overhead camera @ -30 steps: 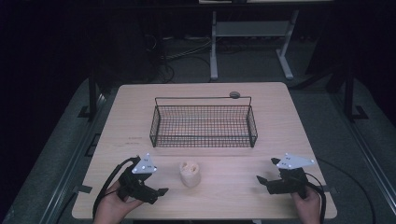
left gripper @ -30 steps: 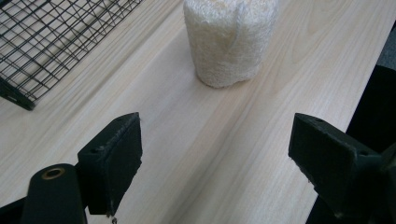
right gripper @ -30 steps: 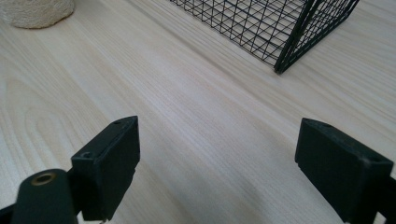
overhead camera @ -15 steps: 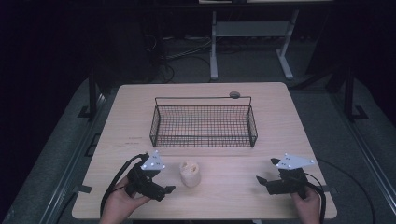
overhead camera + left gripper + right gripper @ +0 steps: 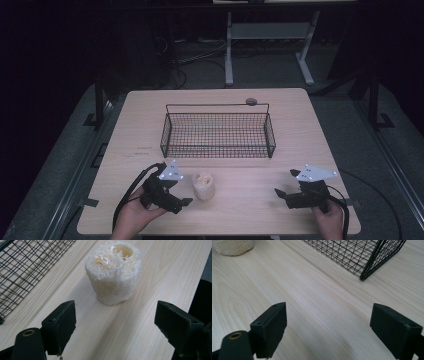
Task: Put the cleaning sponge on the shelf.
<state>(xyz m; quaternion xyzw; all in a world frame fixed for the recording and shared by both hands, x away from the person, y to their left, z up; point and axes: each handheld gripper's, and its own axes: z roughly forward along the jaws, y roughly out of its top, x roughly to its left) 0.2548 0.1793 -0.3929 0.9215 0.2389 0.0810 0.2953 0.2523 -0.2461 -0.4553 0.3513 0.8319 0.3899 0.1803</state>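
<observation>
We line our left gripper, jaws spread wide, up on the pale fibrous loofah cylinder standing before the black wire basket. Right gripper idles agape. Next, probably: advance, straddle, squeeze.

The counter under me was pale wood with a fine, wavy grain running through it. My jaws were matt black on both grippers, left gripper and right gripper, and each carried a light grey three-cornered plate on top. The loofah was cream-white, fibrous and netted, a warmer yellow inside its holes. The wire basket was black, a fine square mesh. Black cables trailed away, and the floor around was dark grey.
</observation>
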